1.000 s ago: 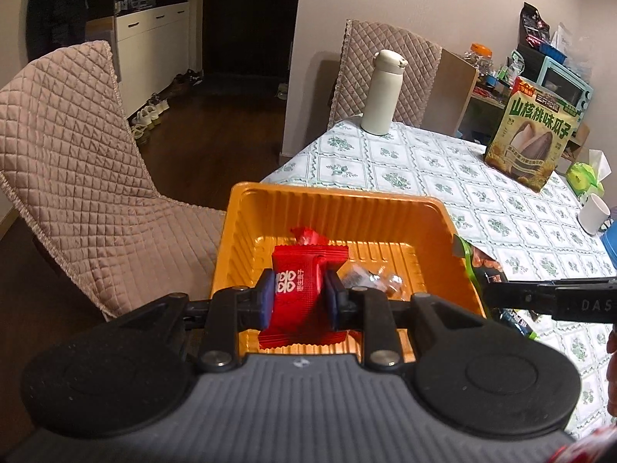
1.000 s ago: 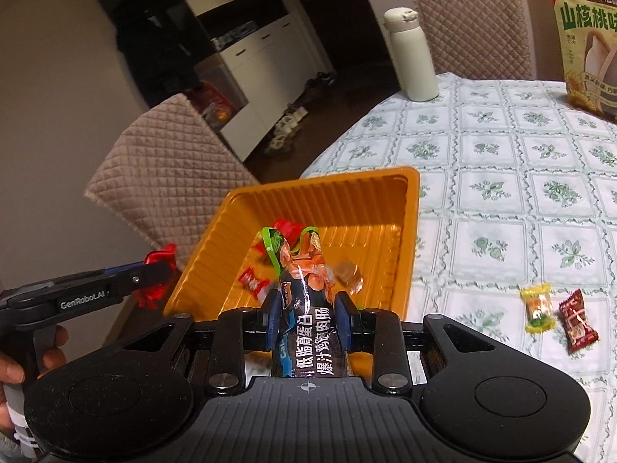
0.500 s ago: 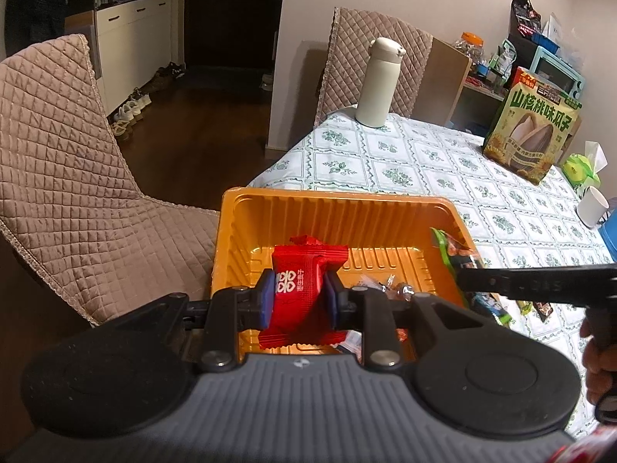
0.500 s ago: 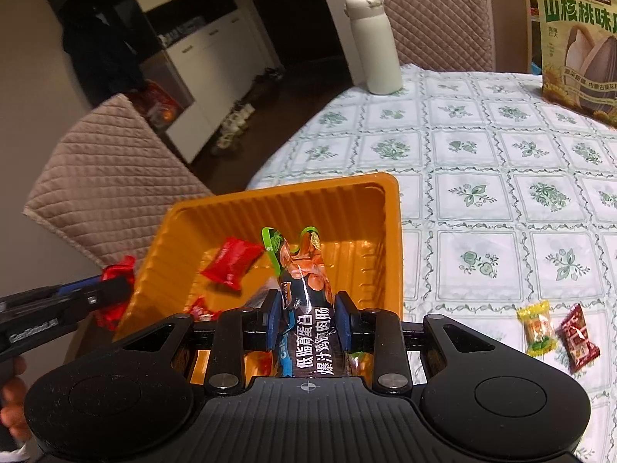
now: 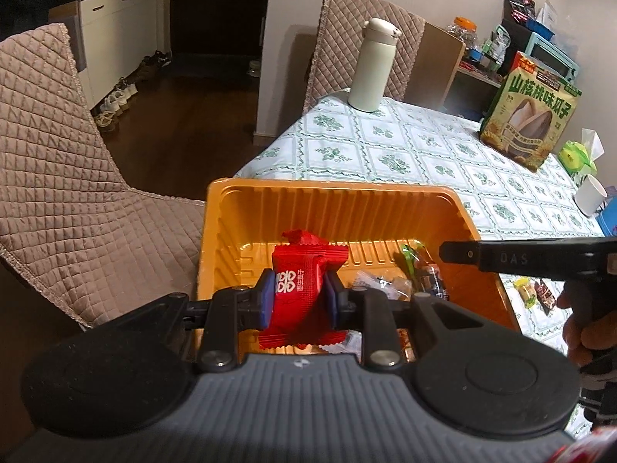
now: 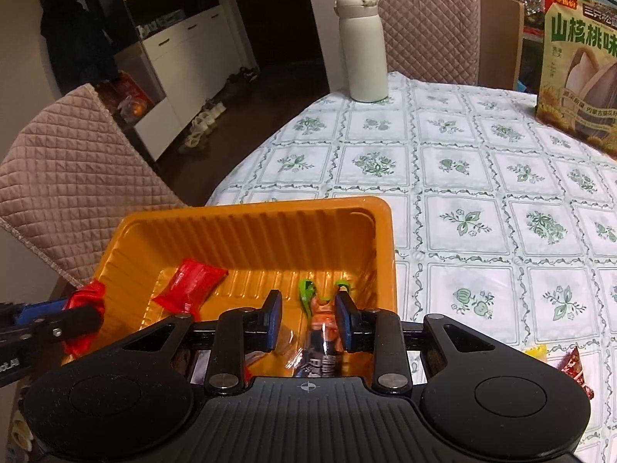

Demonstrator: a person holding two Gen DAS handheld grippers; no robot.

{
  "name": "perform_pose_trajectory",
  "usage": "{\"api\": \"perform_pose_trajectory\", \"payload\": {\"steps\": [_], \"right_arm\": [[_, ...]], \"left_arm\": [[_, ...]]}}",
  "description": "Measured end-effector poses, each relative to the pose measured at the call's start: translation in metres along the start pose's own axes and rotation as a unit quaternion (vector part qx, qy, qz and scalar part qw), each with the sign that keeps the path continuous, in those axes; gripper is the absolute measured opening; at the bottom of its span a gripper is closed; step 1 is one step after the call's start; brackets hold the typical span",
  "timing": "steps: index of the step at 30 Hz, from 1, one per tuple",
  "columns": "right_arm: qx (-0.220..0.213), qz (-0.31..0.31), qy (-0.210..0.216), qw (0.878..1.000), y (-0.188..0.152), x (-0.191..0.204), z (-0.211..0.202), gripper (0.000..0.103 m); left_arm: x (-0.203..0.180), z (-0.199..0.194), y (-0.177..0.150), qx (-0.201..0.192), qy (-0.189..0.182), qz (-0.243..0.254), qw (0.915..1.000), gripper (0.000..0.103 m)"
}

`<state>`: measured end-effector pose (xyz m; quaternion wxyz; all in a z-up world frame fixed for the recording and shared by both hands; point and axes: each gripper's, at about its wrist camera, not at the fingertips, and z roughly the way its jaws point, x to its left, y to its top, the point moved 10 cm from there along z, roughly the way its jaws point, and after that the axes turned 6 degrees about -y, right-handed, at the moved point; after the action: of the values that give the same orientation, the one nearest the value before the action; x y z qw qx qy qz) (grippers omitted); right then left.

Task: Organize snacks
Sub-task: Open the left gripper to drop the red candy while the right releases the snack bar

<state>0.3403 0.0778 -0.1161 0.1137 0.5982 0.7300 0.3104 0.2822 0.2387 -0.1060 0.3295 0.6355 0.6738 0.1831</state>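
Observation:
An orange plastic tray [image 5: 331, 208] [image 6: 246, 231] stands at the table's near corner and holds several wrapped snacks. My left gripper [image 5: 299, 297] is shut on a red snack packet [image 5: 299, 289] above the tray's near left part. My right gripper [image 6: 307, 322] is open over the tray's right side. A dark sausage snack with a green-tipped orange top [image 6: 322, 328] lies loose between its fingers; it also shows in the left wrist view [image 5: 422, 274]. Another red packet [image 6: 189, 287] lies inside the tray.
Two small candies [image 5: 534, 293] [image 6: 559, 359] lie on the flowered tablecloth right of the tray. A cream bottle [image 6: 362, 46], a large sunflower-seed bag [image 5: 528, 112], a white cup [image 5: 590, 195] and quilted chairs [image 5: 58, 177] stand around.
My right gripper has opened and let go of the sausage snack, which now lies in the tray. Both grippers moved forward over the tray. The left still holds the red packet.

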Motion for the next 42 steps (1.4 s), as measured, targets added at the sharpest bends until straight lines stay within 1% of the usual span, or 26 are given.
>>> {"api": "perform_pose_trajectory", "payload": {"steps": [9, 18, 24, 28, 30, 31, 32, 37, 40, 42], "right_arm": [[0.027, -0.013, 0.016, 0.999, -0.013, 0.004, -0.001, 0.031], [0.026, -0.009, 0.013, 1.0, -0.011, 0.001, 0.0, 0.034], [0.021, 0.004, 0.012, 1.0, -0.006, -0.004, 0.0, 0.042], [0.019, 0.009, 0.014, 1.0, -0.003, -0.006, 0.0, 0.046], [0.018, 0.012, 0.016, 1.0, -0.003, -0.007, -0.001, 0.049], [0.017, 0.015, 0.018, 1.0, -0.003, -0.006, -0.001, 0.051], [0.018, 0.017, 0.02, 0.999, -0.002, -0.006, -0.001, 0.052], [0.015, 0.014, 0.027, 0.999, -0.002, -0.003, -0.006, 0.061], [0.012, 0.013, 0.03, 0.999, -0.002, -0.001, -0.009, 0.065], [0.009, 0.013, 0.033, 0.999, -0.002, -0.001, -0.011, 0.066]], "left_arm": [[-0.011, 0.018, 0.005, 0.011, -0.019, 0.013, 0.9997, 0.024], [-0.025, 0.037, 0.013, 0.02, -0.036, 0.034, 0.9986, 0.024], [-0.032, 0.05, 0.02, 0.026, -0.043, 0.043, 0.9978, 0.025], [-0.034, 0.057, 0.025, 0.022, -0.039, 0.047, 0.9979, 0.025], [-0.035, 0.06, 0.027, 0.021, -0.042, 0.045, 0.9979, 0.026], [-0.034, 0.061, 0.027, 0.021, -0.04, 0.043, 0.9981, 0.03], [-0.034, 0.061, 0.026, 0.021, -0.039, 0.041, 0.9982, 0.032], [-0.028, 0.057, 0.022, 0.029, -0.036, 0.028, 0.9985, 0.033], [-0.024, 0.05, 0.018, 0.03, -0.031, 0.02, 0.9989, 0.034], [-0.021, 0.045, 0.016, 0.029, -0.026, 0.016, 0.9991, 0.037]]}}
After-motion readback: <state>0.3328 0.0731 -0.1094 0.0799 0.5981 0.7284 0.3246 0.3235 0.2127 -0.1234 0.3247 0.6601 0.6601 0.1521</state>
